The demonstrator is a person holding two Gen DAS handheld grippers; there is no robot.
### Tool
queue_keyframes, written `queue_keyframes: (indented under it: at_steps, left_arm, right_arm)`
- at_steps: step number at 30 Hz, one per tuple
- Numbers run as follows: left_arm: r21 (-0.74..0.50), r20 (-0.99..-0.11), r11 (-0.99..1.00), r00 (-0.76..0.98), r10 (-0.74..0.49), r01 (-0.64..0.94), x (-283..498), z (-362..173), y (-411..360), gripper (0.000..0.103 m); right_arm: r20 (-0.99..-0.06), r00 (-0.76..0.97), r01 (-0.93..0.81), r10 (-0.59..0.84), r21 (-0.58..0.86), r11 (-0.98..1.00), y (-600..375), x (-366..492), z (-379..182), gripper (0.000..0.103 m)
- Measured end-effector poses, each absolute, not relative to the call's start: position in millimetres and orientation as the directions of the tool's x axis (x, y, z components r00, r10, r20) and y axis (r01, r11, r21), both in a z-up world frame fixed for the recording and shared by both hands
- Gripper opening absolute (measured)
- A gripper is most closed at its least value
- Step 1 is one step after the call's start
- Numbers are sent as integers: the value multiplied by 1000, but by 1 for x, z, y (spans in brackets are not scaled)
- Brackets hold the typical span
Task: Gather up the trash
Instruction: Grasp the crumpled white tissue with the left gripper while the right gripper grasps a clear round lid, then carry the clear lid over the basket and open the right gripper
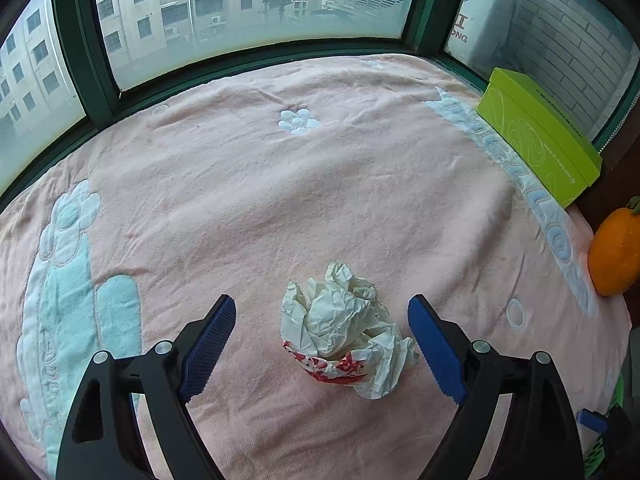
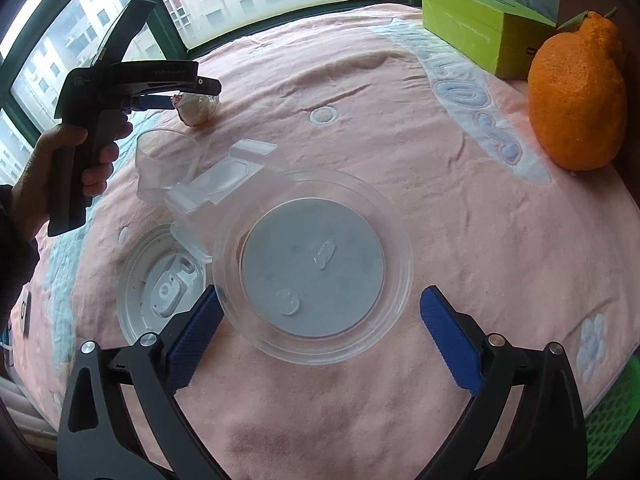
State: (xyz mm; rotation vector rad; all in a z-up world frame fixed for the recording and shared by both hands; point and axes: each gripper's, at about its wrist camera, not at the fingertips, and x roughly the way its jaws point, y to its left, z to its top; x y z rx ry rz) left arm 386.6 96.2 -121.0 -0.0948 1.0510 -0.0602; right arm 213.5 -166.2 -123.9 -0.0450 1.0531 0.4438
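Straddling crumpled wrapper (image 1: 344,328) – L gripper (image 1: 322,344) wide; R gripper (image 2: 322,336) wide round clear bowl (image 2: 396,248).

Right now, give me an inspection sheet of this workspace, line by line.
Surface: pink towel with pale blue flower and letter patterns, wrinkled, covering the table.
Job's things: crumpled paper wrapper lying on the towel between the left gripper's fingers, apart from both; round clear plastic container, a clear lid, a small clear cup and a clear hinged box clustered ahead of the right gripper.
Clutter: green box and an orange citrus fruit along the right edge.
Grippers: left gripper open around the wrapper; right gripper open at the container's near rim.
Cables: nothing seen.
Surroundings: green-framed window showing apartment blocks.
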Motion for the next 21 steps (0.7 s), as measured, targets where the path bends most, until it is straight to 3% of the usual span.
queue_keyframes:
  at_steps: [7,12,21]
  left_arm:
    - [-141,-859,989,492,-144,43,388,-125,92,65]
    - [-162,-852,985,493,-174,66,384,-126,87,51]
    - [-164,-838,984,515,-179,75,369,-115,89,38]
  right_arm:
    - [-841,422,-364,337,183,913,-165,216,-124,96]
    - [-841,431,-347,327,181,920,-167,213,-121,90]
    - [-813,466,-293,348,229,928,-182,200,-111,89]
